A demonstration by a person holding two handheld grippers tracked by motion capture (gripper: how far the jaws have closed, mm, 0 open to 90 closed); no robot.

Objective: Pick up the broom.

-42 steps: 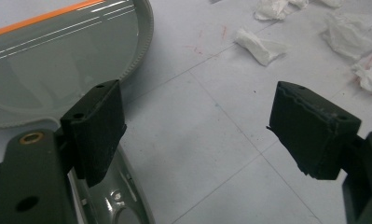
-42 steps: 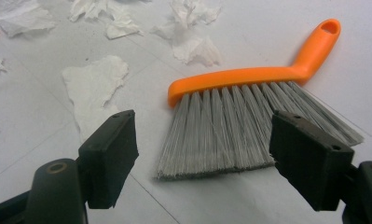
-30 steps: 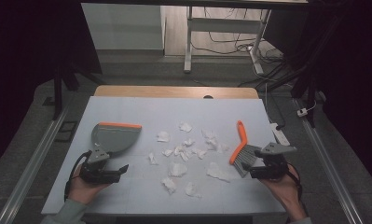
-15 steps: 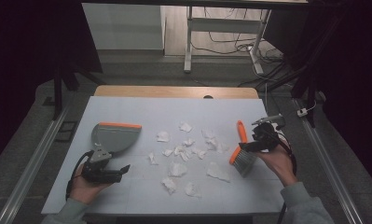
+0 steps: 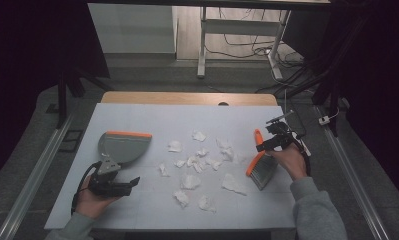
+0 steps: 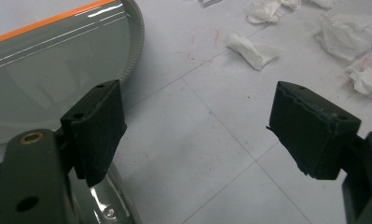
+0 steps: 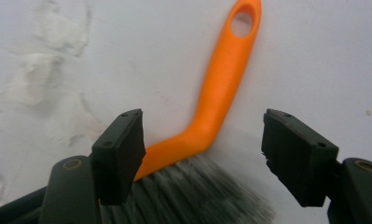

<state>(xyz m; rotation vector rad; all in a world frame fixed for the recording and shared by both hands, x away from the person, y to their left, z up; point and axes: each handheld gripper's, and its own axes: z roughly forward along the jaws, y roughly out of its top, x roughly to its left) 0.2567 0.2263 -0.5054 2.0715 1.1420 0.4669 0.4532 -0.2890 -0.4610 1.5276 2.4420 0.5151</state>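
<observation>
A hand brush (image 5: 259, 161) with an orange handle and grey bristles lies on the white table at the right. My right gripper (image 5: 265, 147) hovers over it. In the right gripper view the jaws straddle the bend of the handle (image 7: 221, 93); they have just been closing. The left pad is close to the handle and the right pad stands well off it, so my right gripper (image 7: 204, 126) is open. A grey dustpan (image 5: 123, 146) with an orange lip lies at the left. My left gripper (image 5: 135, 182) rests open just near its handle, with the pan (image 6: 44, 70) beside its left jaw.
Several crumpled white paper scraps (image 5: 197, 162) are scattered across the middle of the table, between pan and brush; some show ahead of the left gripper (image 6: 253, 46). The wooden table edge (image 5: 187, 97) runs along the far side, with metal rails on both sides.
My right hand has moved from the near right of the brush to the far side, over its handle. The brush, the dustpan and my left gripper have stayed put.
</observation>
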